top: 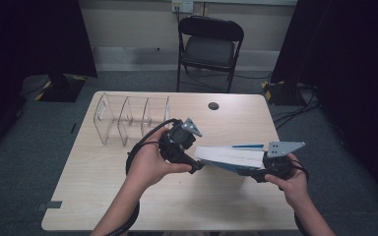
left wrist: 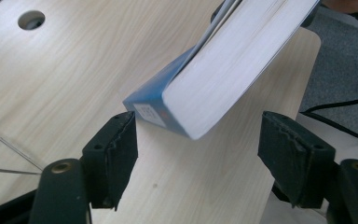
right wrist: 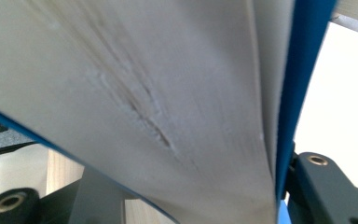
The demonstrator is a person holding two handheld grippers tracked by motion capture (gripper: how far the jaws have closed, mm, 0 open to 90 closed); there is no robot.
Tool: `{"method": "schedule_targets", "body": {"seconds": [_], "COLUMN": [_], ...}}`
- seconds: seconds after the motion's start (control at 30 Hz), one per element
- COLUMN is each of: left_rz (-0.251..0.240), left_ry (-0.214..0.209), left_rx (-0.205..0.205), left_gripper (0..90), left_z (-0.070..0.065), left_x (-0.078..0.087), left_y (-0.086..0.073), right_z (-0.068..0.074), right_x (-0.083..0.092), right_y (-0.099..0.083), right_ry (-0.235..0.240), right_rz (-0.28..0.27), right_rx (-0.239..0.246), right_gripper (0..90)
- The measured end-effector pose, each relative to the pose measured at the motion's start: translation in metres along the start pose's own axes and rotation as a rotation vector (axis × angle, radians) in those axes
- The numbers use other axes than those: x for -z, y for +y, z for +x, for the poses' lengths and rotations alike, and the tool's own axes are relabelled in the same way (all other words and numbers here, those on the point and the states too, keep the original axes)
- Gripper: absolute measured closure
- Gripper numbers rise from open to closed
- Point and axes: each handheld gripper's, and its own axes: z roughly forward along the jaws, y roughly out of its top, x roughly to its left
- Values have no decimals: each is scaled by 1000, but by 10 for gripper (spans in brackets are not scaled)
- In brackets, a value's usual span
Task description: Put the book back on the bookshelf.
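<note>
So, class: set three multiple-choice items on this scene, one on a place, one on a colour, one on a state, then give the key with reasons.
1. Where does the clear divider rack stand on the table?
A. far left
B. near right
C. centre front

2. What colour is the book's cover?
A. red
B. blue
C. green

3. How do the left tongs stand towards the book?
A. clamped on it
B. open, off it
C. under it

Key: 1 A, the rack sits at the far left corner. 2 B, the book has a blue cover. 3 B, the left tongs gape, their pads apart from the book; the right tongs hold it.
</note>
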Motion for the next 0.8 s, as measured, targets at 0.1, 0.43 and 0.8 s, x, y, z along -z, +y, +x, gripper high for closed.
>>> {"method": "schedule_targets", "body": {"seconds": [0.1,0.43,0.8], "left_rz": [5,14,4], "left_ry": [-6,3,-3], "left_rx": [13,19,39], "left_gripper": [280,253,249], "left_z": [4,9,14], "left_x": [-8,-19,-32], "left_y": [-9,-15,-23], "right_z": [-3,-11,-19], "right_x": [0,1,2], "right_y": [1,2,2], "right_ry": [6,23,30], "right_rz": [1,-9,-30], "right_rx": [-8,-42,-75], "right_gripper": [479,481,494]}}
